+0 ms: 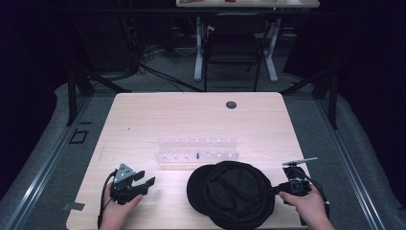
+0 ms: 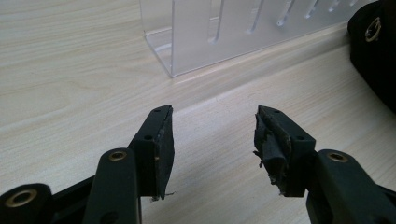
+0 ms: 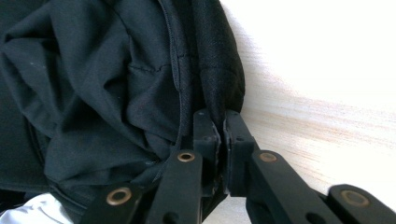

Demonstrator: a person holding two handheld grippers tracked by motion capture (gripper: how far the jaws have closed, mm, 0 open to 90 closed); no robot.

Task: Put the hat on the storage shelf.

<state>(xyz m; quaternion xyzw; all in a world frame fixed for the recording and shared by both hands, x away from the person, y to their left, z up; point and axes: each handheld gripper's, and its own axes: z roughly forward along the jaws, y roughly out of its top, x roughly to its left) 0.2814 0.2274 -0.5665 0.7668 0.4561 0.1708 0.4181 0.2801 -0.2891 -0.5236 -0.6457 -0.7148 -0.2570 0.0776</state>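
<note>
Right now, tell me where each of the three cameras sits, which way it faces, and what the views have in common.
High view: above the person's side, looking forward and down on the wooden table; both hands, left gripper and right gripper enter from below.
Left gripper view: rides the left gripper, jaws open, facing the clear acrylic rack.
Right gripper view: rides the right gripper, jaws shut on the black cap.
Shared: the cap appears in all three; the rack in the high and left gripper views.
</note>
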